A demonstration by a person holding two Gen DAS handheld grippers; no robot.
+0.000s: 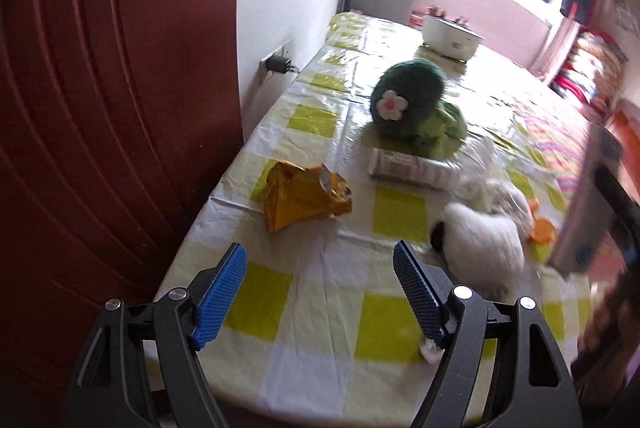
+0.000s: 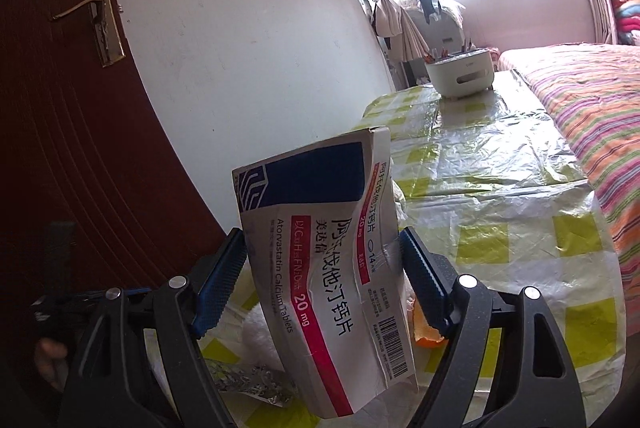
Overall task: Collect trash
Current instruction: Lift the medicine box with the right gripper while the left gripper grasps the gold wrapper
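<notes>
My left gripper (image 1: pixel 320 260) is open and empty above the near end of the checked table (image 1: pixel 320 312). A crumpled yellow snack bag (image 1: pixel 306 202) lies just beyond its left finger. A white printed wrapper (image 1: pixel 412 166) lies farther back, in front of a green plush toy (image 1: pixel 408 100). My right gripper (image 2: pixel 322 248) is shut on a white medicine box (image 2: pixel 324 260) with a blue and red label, held upright above the table (image 2: pixel 500 164). Below it lie a silver blister strip (image 2: pixel 256 384) and an orange scrap (image 2: pixel 428 332).
A white plush toy (image 1: pixel 484 240) and an orange piece (image 1: pixel 542 230) lie at the right of the table. A white container (image 1: pixel 450 36) stands at the far end. A dark red door (image 1: pixel 100 108) is on the left, a striped bed (image 2: pixel 592 100) on the right.
</notes>
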